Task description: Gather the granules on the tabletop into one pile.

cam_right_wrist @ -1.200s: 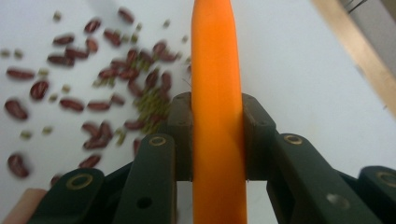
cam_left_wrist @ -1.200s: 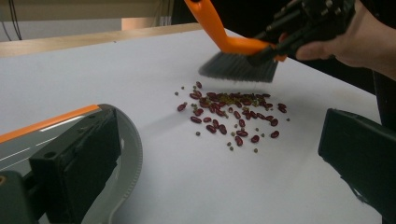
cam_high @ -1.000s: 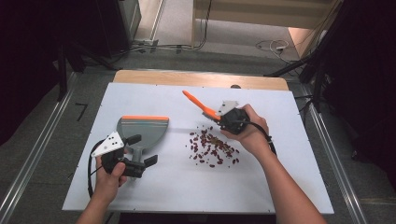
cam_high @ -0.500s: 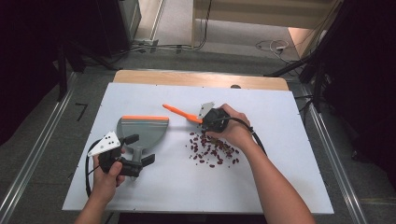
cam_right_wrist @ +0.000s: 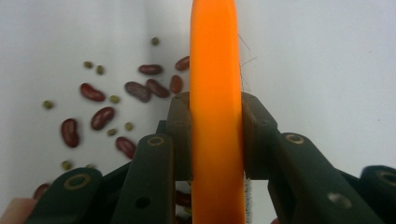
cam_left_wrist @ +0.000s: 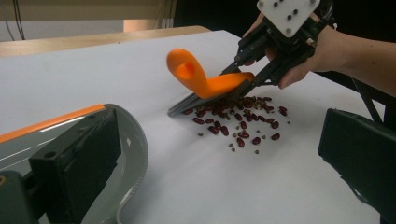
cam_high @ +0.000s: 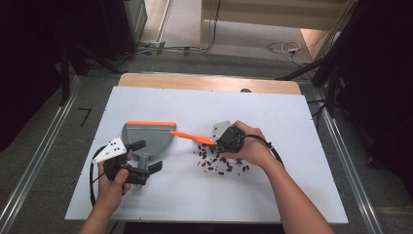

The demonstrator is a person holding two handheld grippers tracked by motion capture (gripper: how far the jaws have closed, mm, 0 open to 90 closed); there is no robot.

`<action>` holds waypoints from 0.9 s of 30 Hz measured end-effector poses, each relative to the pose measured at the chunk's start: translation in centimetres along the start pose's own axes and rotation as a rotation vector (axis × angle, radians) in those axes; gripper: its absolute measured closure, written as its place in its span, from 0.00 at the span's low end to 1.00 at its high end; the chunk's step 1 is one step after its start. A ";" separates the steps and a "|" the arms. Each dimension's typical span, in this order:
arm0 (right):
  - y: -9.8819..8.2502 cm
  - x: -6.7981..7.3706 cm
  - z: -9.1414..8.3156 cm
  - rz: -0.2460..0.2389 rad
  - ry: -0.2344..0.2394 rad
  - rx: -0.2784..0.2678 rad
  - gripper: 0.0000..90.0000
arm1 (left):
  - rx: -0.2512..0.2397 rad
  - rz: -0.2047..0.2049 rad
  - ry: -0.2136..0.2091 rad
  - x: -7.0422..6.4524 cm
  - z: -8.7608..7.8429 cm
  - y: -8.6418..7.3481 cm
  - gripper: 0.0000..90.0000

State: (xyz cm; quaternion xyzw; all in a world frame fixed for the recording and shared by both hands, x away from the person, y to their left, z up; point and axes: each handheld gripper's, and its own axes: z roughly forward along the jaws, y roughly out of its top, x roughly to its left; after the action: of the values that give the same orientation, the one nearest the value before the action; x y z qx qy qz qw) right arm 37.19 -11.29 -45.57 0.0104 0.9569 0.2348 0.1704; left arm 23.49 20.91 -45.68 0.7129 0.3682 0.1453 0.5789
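The right tool [cam_high: 220, 141] is clamping an orange brush [cam_high: 191, 137] by its handle, both pads pressing flat on the orange plastic, as the right gripper view [cam_right_wrist: 217, 135] is showing plainly. Seen from the left gripper view, the brush [cam_left_wrist: 205, 81] is lying low and tilted, its dark bristles touching the white desk [cam_high: 272, 117] at the edge of a scatter of red beans [cam_high: 221, 163], with its looped orange end pointing up and away from the tool [cam_left_wrist: 261, 70] that is gripping it. A few small green beans [cam_right_wrist: 99, 70] are lying mixed in among the red ones [cam_right_wrist: 100, 116].

Taking the beans as the landmark: the brush is sitting at their far-left edge in the high view, its handle reaching out towards a grey dustpan [cam_high: 146, 139] with an orange lip. The dustpan is resting flat on the desk, well to the left of the beans and apart from them. The right hand [cam_high: 248, 146] is hovering just above and behind the beans.

The left tool [cam_high: 139, 163] is sitting at the dustpan's near end, left of the beans. One jaw is lying against the dustpan's handle [cam_left_wrist: 70, 168], the other standing well off to the side, so the jaws are standing wide and gripping nothing.
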 end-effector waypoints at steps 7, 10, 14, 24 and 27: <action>-0.1 0.8 -0.6 -0.034 0.031 0.013 0.76 | -0.001 -0.003 0.004 0.0 0.0 0.0 0.00; -0.2 0.9 -0.8 -0.047 0.037 0.008 0.76 | -0.002 -0.002 0.004 0.0 0.0 0.0 0.00; -0.2 1.0 -1.3 -0.049 0.029 0.002 0.76 | -0.004 -0.004 0.010 0.0 -0.1 0.0 0.00; 0.9 1.4 -4.0 0.096 -0.051 -0.047 0.77 | 0.001 -0.001 0.017 0.1 0.0 0.0 0.00; 1.8 1.6 -4.7 0.222 -0.025 -0.066 0.77 | 0.003 -0.002 0.018 0.1 0.0 0.0 0.00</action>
State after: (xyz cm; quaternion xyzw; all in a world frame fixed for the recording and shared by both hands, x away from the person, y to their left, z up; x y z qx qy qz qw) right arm 34.04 -11.61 -41.33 0.1135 0.9395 0.2833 0.1558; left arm 23.56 20.96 -45.69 0.7121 0.3743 0.1506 0.5746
